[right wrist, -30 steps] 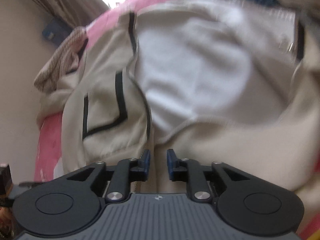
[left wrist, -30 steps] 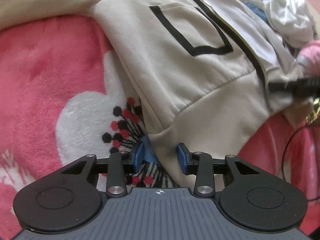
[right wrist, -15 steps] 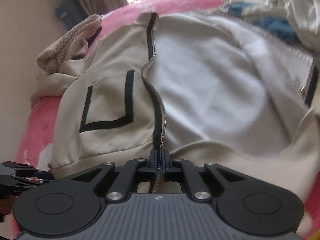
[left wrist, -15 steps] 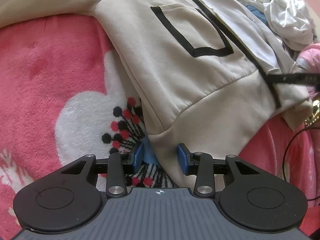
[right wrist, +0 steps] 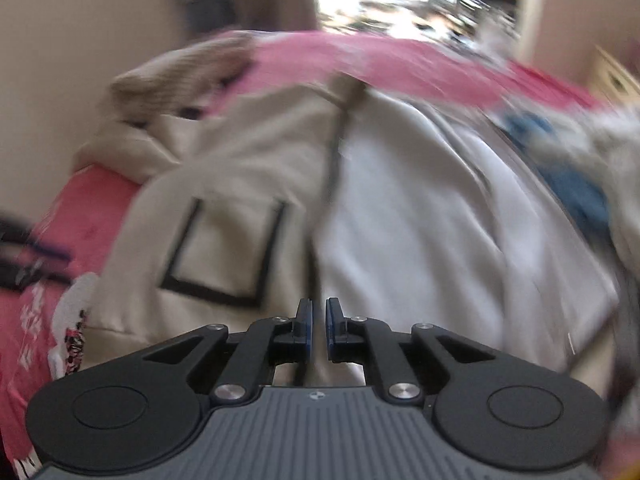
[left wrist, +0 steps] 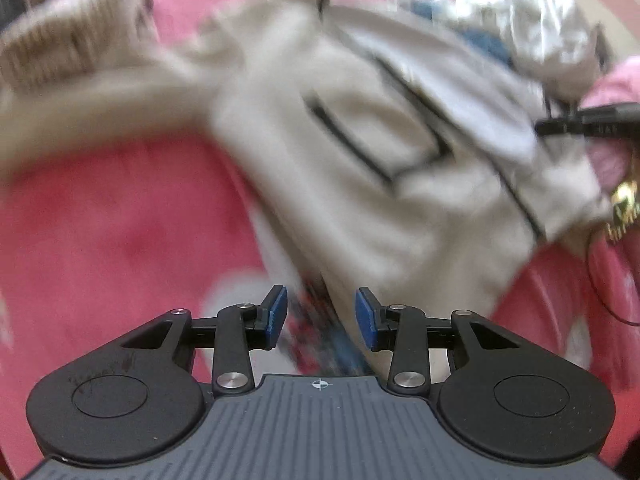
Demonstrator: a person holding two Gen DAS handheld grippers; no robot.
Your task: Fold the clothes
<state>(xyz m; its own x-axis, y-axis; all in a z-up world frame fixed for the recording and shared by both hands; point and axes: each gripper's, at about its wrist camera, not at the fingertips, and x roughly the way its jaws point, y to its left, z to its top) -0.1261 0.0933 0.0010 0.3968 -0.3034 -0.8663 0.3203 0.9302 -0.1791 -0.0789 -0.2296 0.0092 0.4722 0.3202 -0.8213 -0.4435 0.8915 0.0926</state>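
Right wrist view, beige zip jacket (right wrist: 240, 184) with black-outlined pocket, right gripper (right wrist: 318, 326) pinching its zipper edge, left gripper (left wrist: 320, 316) parted.

The left claw (left wrist: 320, 312) points steeply downward, its blue pads (left wrist: 277, 312) standing apart with a clear gap and pressing on nothing. The right claw (right wrist: 318, 326) also tilts downward, pads drawn nearly together on a thin seam of cloth. From the left wrist view, it shows at three o'clock.
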